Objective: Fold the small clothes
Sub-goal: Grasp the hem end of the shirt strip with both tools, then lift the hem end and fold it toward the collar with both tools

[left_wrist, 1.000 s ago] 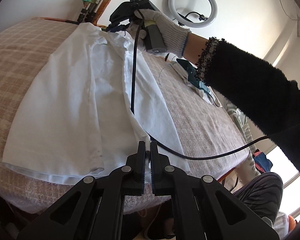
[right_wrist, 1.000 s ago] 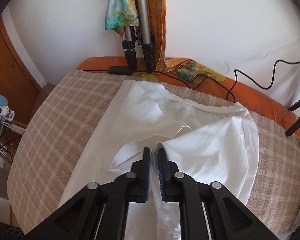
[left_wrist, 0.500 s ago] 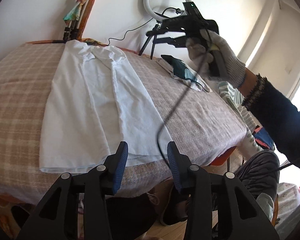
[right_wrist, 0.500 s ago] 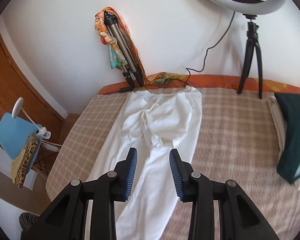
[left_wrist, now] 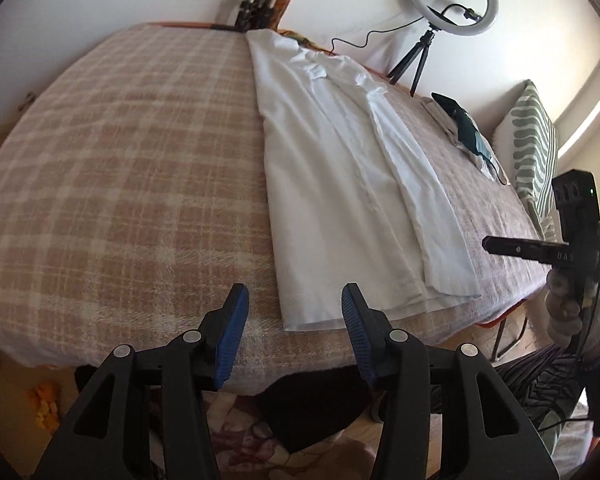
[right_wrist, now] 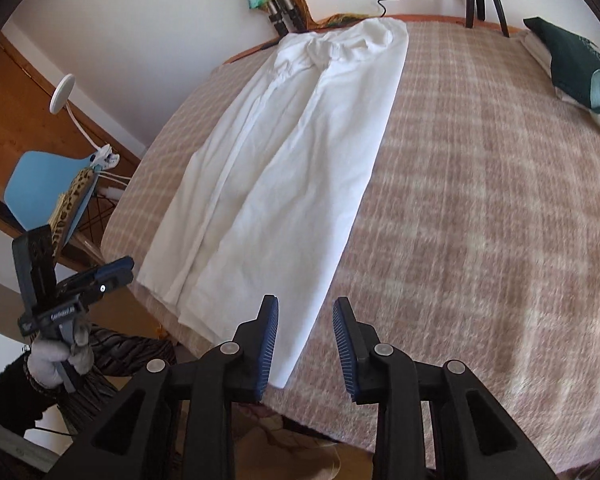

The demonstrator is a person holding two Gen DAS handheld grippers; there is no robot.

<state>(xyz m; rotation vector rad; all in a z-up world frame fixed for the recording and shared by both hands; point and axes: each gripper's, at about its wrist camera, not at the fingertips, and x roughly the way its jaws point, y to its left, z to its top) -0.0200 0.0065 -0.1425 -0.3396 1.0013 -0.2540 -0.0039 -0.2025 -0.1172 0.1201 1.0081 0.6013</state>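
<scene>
A white garment (left_wrist: 340, 168) lies folded lengthwise in a long strip on the plaid blanket (left_wrist: 120, 168), running from the far wall to the near edge. It also shows in the right wrist view (right_wrist: 284, 152). My left gripper (left_wrist: 294, 320) is open and empty, above the near hem's left corner. My right gripper (right_wrist: 305, 332) is open and empty, above the hem's right corner. The right gripper also appears at the right of the left wrist view (left_wrist: 540, 248), and the left gripper at the left of the right wrist view (right_wrist: 80, 284).
A dark green folded cloth (right_wrist: 576, 68) lies at the bed's far right. A ring light on a tripod (left_wrist: 452, 0) and a second tripod (right_wrist: 284, 12) stand by the wall. A blue chair (right_wrist: 40, 188) is left of the bed. A striped pillow (left_wrist: 536, 152) lies at the right.
Both grippers were shut on the white garment a second ago. They have let go, opened and pulled back to the near hem. The garment now lies flat as a strip.
</scene>
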